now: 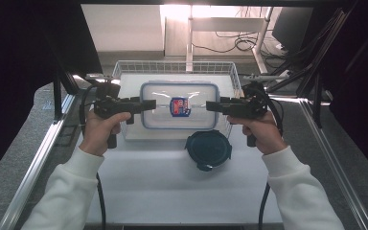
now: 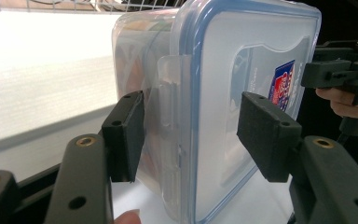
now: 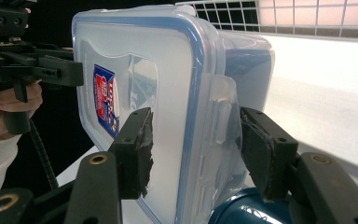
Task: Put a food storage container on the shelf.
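Clear box (image 1: pixel 179 105), blue-rimmed lid on, in wire basket (image 1: pixel 172 66): left gripper (image 1: pixel 149 105) and right gripper (image 1: pixel 211 106) each straddle one end, jaws parted, not clamped.

You have two grippers, left (image 1: pixel 149 105) and right (image 1: pixel 211 106), one clear box (image 1: pixel 179 96), one round blue tub (image 1: pixel 208 149) and one wire basket (image 1: pixel 172 66).

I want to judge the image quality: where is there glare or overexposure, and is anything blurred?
High view: the background top centre is blown out, and glare streaks cross the lid of the clear container. Left gripper view: the white surface at left is overexposed; the left gripper pads look sharp. Right gripper view: the white area at right is washed out; the label is slightly soft.
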`<state>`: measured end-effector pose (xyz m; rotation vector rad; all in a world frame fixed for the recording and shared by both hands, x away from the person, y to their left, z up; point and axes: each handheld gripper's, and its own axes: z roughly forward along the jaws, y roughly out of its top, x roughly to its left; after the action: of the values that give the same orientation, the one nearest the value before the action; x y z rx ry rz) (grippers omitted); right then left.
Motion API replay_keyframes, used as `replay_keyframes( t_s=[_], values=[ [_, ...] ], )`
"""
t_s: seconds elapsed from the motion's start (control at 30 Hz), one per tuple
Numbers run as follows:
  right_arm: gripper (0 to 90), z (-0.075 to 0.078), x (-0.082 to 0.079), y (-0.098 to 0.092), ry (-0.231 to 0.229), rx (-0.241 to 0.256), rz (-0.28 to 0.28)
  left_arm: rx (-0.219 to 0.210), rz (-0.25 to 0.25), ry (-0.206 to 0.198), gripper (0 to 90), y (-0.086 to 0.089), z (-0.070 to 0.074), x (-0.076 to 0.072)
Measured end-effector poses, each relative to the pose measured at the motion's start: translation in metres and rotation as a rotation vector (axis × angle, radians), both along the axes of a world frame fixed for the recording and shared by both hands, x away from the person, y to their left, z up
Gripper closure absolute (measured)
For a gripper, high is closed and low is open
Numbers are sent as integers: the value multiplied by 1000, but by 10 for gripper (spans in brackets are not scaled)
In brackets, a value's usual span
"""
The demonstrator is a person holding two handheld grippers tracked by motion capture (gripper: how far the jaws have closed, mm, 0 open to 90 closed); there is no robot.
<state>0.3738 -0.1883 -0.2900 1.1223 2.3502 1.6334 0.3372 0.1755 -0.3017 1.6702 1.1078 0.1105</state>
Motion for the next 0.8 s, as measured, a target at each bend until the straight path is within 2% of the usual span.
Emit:
replay_keyframes(
  t_s=[0.23,0.5,0.8],
  values=[
    [459,7,11,2,-1,-3,-7,-3,-9,4,428,2,4,16],
    [459,16,35,6,26,-25,-12,-25,-9,26,428,5,7,40],
    [456,24,58,6,48,-18,-25,-15,-18,43,428,6,18,67]
  ],
)
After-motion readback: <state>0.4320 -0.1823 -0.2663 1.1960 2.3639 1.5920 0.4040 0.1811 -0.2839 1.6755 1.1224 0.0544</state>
